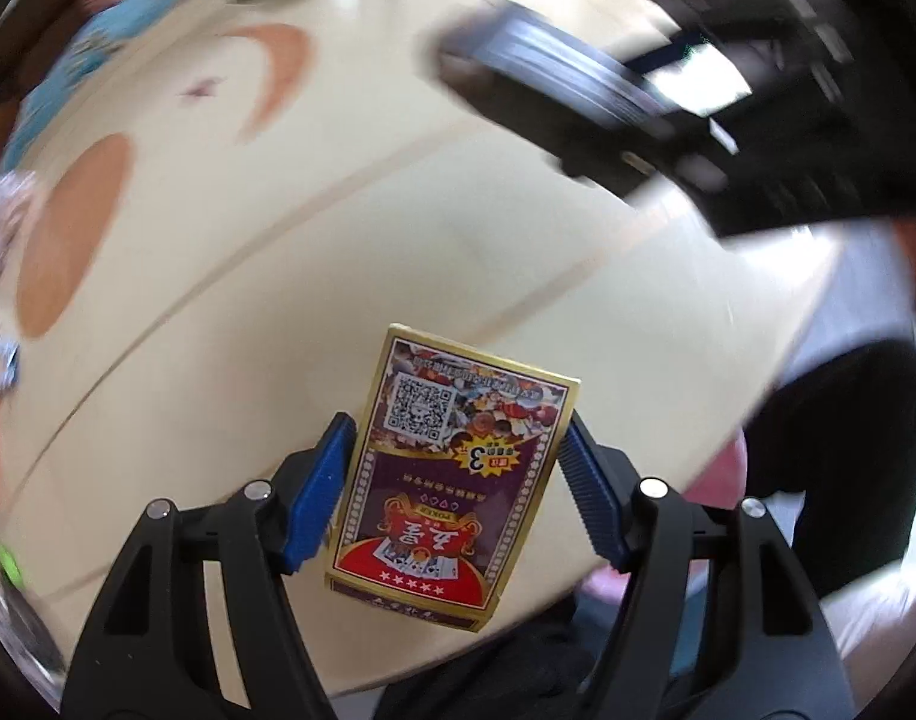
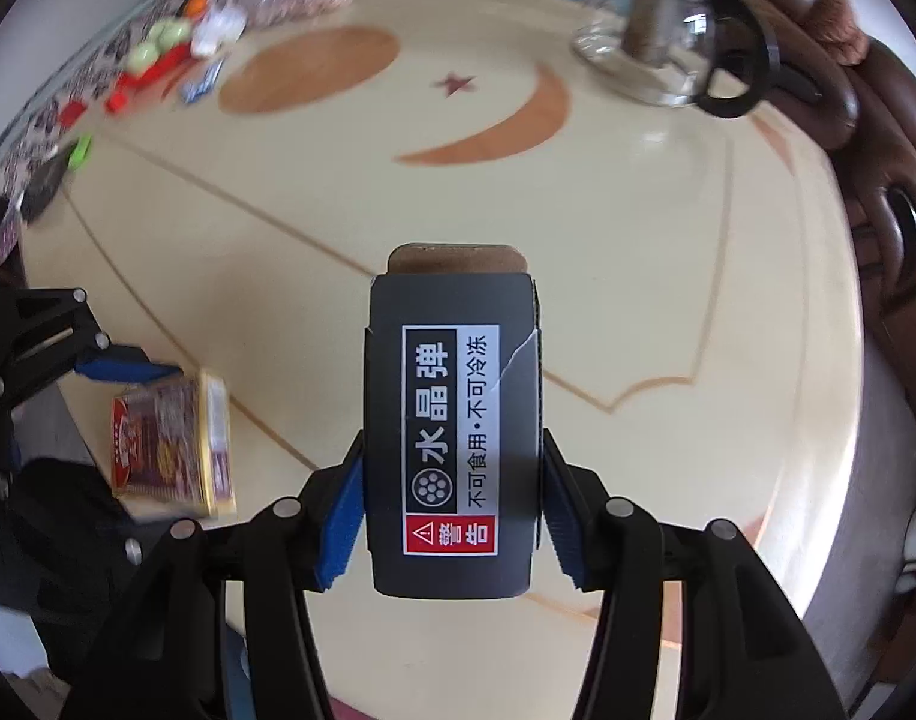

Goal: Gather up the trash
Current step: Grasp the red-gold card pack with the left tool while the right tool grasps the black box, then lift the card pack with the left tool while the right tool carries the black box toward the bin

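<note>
My left gripper (image 1: 458, 450) is shut on a red and gold playing-card box (image 1: 452, 474), held above the cream round table (image 1: 338, 240) near its edge. The same box (image 2: 170, 444) and left gripper (image 2: 128, 369) show at the left of the right wrist view. My right gripper (image 2: 452, 474) is shut on a dark grey carton with a white warning label (image 2: 452, 426), held above the table (image 2: 637, 240). That carton and the right gripper appear blurred at the upper right of the left wrist view (image 1: 553, 78).
A glass teapot with a black handle (image 2: 667, 42) stands at the table's far right. Small wrappers, red and green pieces and a clear bag (image 2: 176, 54) lie at the far left. A dark wooden chair (image 2: 895, 210) stands to the right. Blue cloth (image 1: 68, 78) lies beyond the table.
</note>
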The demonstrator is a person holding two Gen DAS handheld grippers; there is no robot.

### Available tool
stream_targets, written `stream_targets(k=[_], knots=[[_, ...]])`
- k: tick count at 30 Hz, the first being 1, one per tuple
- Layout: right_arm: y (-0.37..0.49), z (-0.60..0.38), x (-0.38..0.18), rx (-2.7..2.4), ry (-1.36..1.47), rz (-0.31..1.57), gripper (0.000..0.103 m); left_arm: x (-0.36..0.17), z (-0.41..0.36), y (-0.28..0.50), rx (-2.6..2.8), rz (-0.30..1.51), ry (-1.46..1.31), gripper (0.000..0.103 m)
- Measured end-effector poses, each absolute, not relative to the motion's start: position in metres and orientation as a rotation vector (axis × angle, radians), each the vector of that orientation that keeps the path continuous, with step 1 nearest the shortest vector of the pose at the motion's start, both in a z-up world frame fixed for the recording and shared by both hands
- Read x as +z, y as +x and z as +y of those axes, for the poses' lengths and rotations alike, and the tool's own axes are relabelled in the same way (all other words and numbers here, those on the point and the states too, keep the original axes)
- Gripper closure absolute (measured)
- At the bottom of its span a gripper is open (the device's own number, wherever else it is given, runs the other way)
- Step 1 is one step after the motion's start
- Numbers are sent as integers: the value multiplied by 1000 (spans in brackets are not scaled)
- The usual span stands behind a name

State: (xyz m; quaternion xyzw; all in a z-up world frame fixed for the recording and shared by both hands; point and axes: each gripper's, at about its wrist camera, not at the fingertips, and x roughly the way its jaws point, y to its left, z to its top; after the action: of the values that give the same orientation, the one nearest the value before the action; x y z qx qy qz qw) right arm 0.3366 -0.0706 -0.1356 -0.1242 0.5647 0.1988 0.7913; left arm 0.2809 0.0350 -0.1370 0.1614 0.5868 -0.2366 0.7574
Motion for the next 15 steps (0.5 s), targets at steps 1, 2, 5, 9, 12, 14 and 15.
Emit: stream_targets(k=[1,2,5,9,12,14,15], knots=[[339,-77,-134,420,-256,1203,51,-133,39,282,-513,1278,314,36],[337,-81,-131,404,-253,1183,51,-127,44,283,-500,1257,268,36],[337,-92,-121,371,-249,1131,51,-114,54,282,-466,1215,189,36],[323,-100,-101,349,-238,1064,51,-102,59,275,-416,1188,160,36],[309,-101,-86,357,-221,1031,51,-89,55,264,-385,1156,173,36],[301,-102,-79,360,-216,1018,51,-82,51,256,-382,1140,166,36],[297,-102,-75,360,-213,1009,51,-77,51,253,-379,1133,173,36]])
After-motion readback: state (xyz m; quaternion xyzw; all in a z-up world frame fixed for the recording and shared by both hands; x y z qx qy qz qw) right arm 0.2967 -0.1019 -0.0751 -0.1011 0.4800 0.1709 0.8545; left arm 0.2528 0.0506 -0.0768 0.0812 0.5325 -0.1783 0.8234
